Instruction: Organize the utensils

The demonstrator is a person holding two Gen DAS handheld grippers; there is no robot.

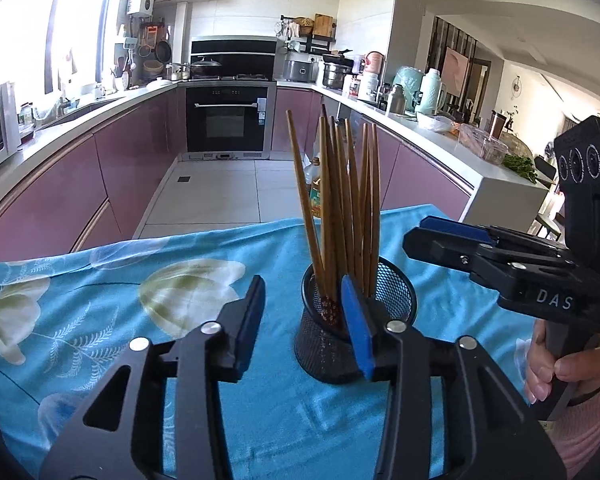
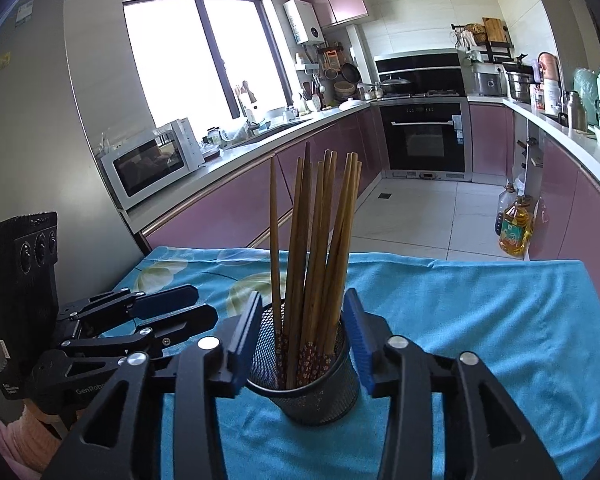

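A black mesh cup (image 1: 352,332) stands upright on the blue flowered cloth (image 1: 100,300) and holds several brown wooden chopsticks (image 1: 340,200), tips up. My left gripper (image 1: 304,320) is open and empty, just left of the cup, its right finger in front of the cup's rim. In the right wrist view the cup (image 2: 312,376) with the chopsticks (image 2: 316,240) sits between the open fingers of my right gripper (image 2: 304,336); I cannot tell if the pads touch it. The right gripper (image 1: 428,236) also shows in the left wrist view, right of the cup.
The cloth (image 2: 480,320) covers a small table whose far edge drops to the tiled kitchen floor. Pink cabinets line both sides, an oven (image 1: 228,120) stands at the back, and an oil bottle (image 2: 514,232) stands on the floor at the right.
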